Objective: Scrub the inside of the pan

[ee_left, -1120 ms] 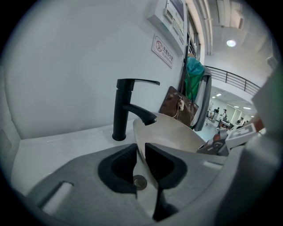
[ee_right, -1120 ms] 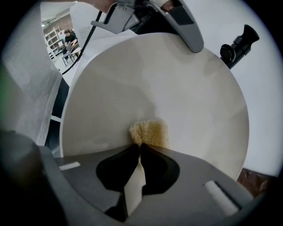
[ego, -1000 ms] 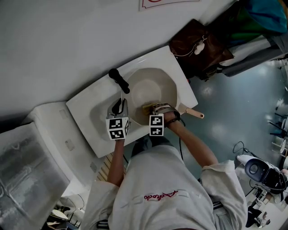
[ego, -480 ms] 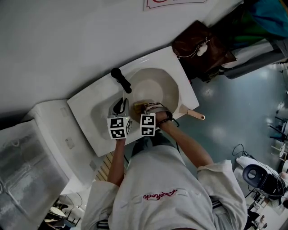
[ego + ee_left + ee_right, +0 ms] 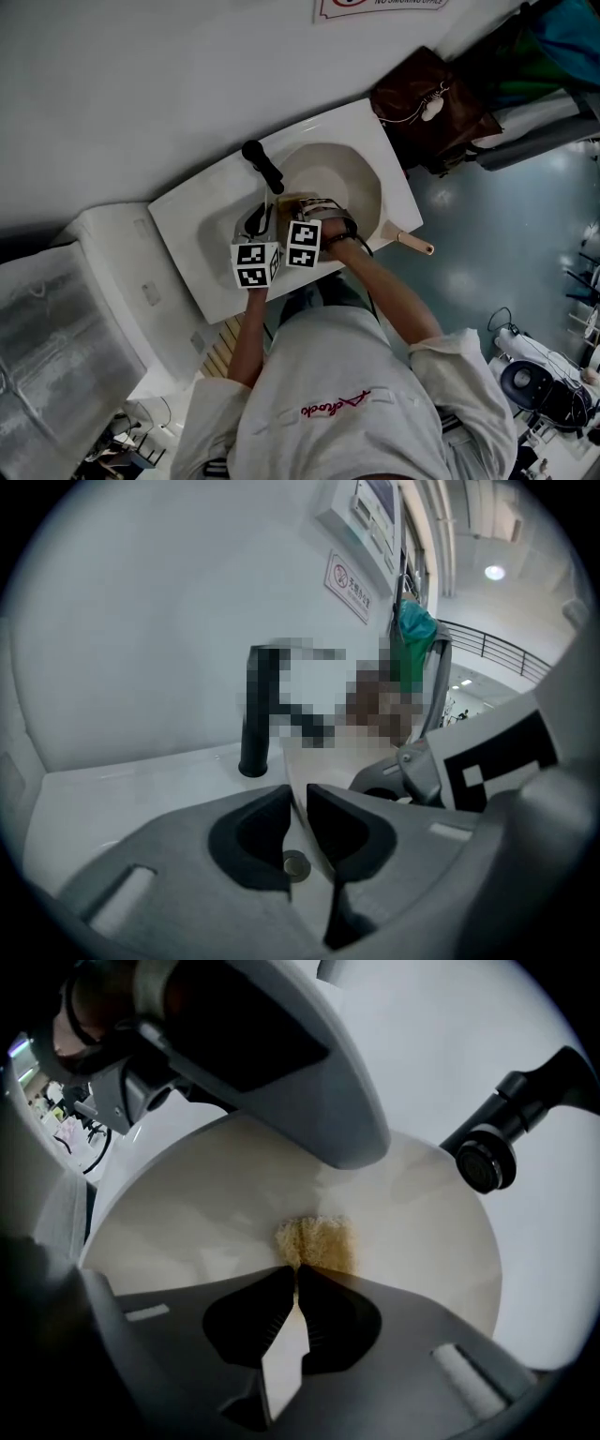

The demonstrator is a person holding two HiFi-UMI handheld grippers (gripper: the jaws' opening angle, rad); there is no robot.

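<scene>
Two grippers meet below the tap (image 5: 262,166); overhead we see the left gripper (image 5: 256,221) at the pan (image 5: 347,183) rim, the right gripper (image 5: 292,208) inside. Left gripper view: jaws pinch that rim. Right gripper view: jaws nip a sponge (image 5: 314,1241) against the pan.

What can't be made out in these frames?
- Head view: sponge mostly hidden under the marker cube of the right gripper.
- Right gripper view: pan floor under the sponge is covered, so leftover dirt is unknowable.
- Left gripper view: faucet spout sits under a mosaic patch.
- Head view: wall sign cut by the top edge.
</scene>
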